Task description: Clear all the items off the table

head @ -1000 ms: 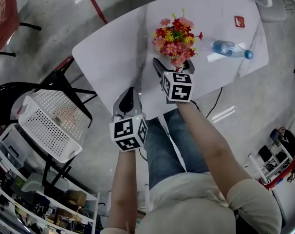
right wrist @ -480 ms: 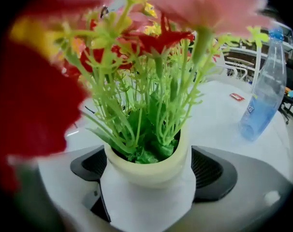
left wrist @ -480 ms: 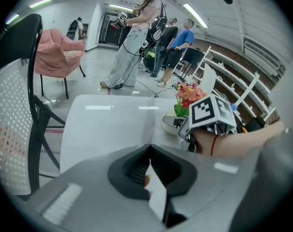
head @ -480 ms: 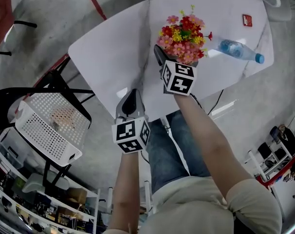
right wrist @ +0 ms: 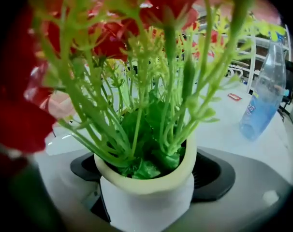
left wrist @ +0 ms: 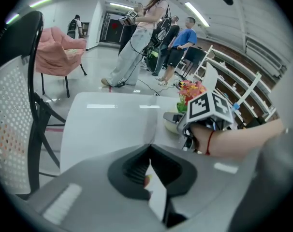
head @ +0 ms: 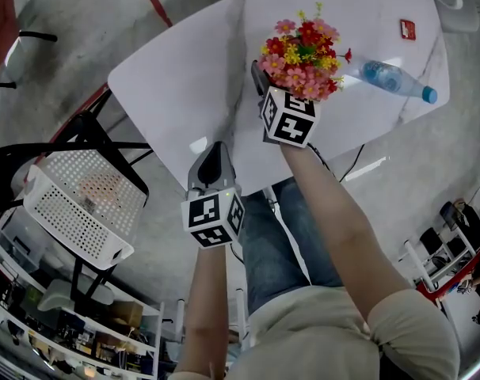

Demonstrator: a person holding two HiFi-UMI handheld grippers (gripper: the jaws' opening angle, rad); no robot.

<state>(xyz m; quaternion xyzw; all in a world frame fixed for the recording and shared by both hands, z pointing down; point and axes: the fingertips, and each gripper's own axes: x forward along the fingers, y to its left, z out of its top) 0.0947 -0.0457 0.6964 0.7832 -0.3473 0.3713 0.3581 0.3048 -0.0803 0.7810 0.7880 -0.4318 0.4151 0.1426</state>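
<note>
**A:** Entry one, the flower pot (right wrist: 145, 204)?

**B:** Upright on the bench (head: 184, 77), between the jaws of our right tool (right wrist: 149, 170). They have just been opening to full width so we can straddle it, and we judge they are not pressing yet.

**A:** Left tool (left wrist: 149, 149)?

**B:** Jaws together, nothing carried. It hangs at the near edge, clear of the reach.

**A:** Outstanding?

**B:** The bottle (head: 394, 79), lying flat, and a small red item (head: 408, 29), both on the far side.
</note>
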